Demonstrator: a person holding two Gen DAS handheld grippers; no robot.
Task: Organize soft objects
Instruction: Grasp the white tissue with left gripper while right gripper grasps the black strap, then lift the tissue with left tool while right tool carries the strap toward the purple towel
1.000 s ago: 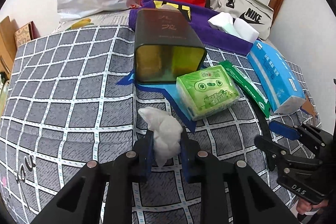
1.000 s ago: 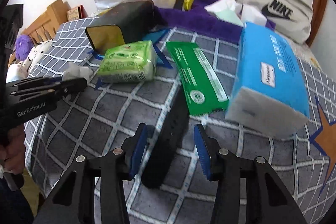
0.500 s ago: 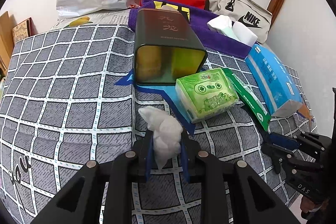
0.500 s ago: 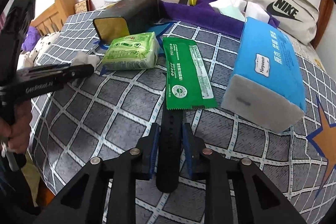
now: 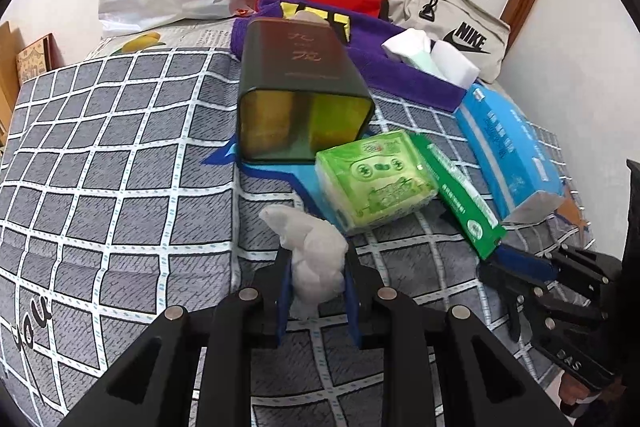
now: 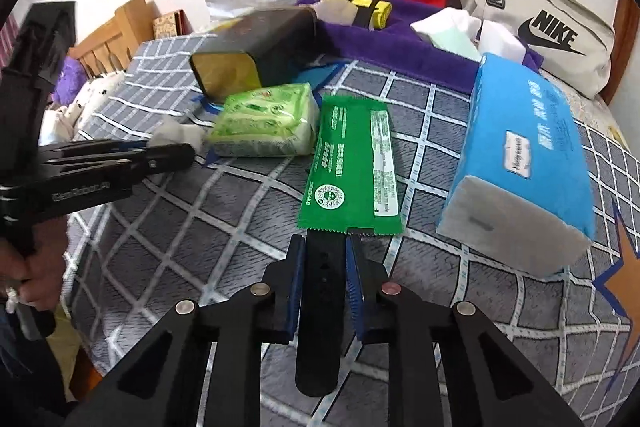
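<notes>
- Left claw (image 5: pixel 316 281) is clamped on a crumpled white tissue (image 5: pixel 314 259) above the checked bed cover (image 5: pixel 120 155)
- Right claw (image 6: pixel 322 277) is closing on a black strap (image 6: pixel 322 291), its far end tucked under the green packet (image 6: pixel 352 167); draw it back gently so the packet stays put

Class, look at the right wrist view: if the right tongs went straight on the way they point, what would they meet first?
Probably the flat green packet, lying just beyond the right tongs, whose jaws are closing on the black strap. Depth is uncertain.
</notes>
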